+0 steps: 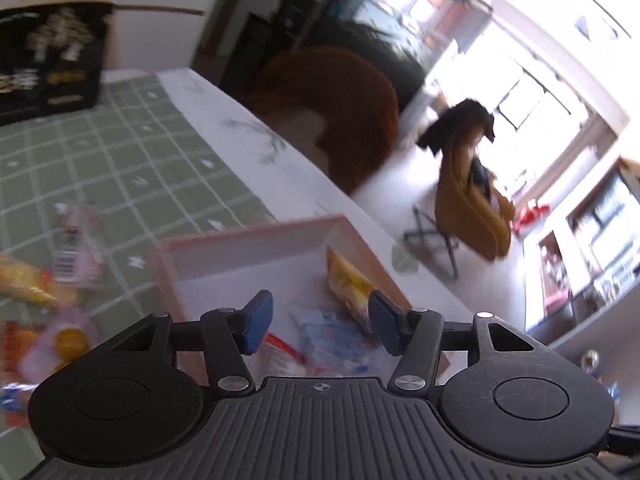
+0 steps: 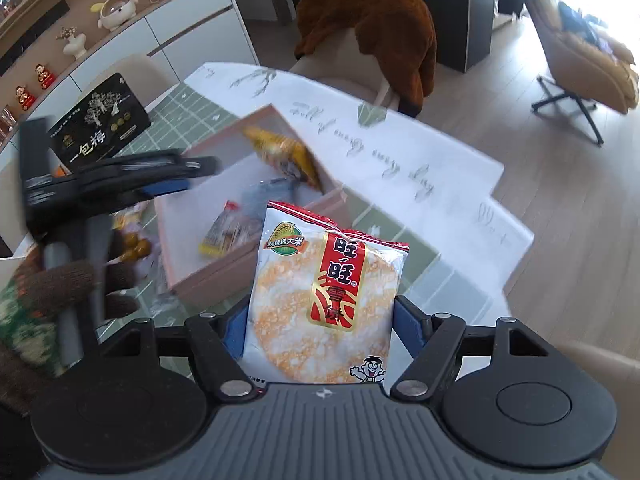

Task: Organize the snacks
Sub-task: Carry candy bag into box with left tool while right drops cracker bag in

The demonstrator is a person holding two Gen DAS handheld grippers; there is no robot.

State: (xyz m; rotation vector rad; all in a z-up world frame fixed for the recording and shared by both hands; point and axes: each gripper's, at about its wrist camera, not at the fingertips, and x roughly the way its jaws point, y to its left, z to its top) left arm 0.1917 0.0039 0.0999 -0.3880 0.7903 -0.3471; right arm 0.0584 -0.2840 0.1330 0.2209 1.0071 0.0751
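Note:
My right gripper [image 2: 320,320] is shut on a white and red rice cracker packet [image 2: 324,296], held upright just in front of a pink box [image 2: 248,276]. The box holds a yellow snack bag [image 2: 284,152] and small packets [image 2: 228,232]. My left gripper [image 1: 318,320] is open and empty above the same box [image 1: 248,232], over a yellow bag [image 1: 348,284] and a pale blue packet [image 1: 332,336]. The left gripper also shows blurred in the right wrist view [image 2: 120,184], over the box's left side.
Loose snacks [image 1: 48,280] lie on the green checked tablecloth [image 1: 120,152] left of the box. A black gift box [image 2: 100,124] stands at the far side. A brown covered chair [image 2: 372,28] is behind the table. White paper [image 2: 380,152] lies to the right.

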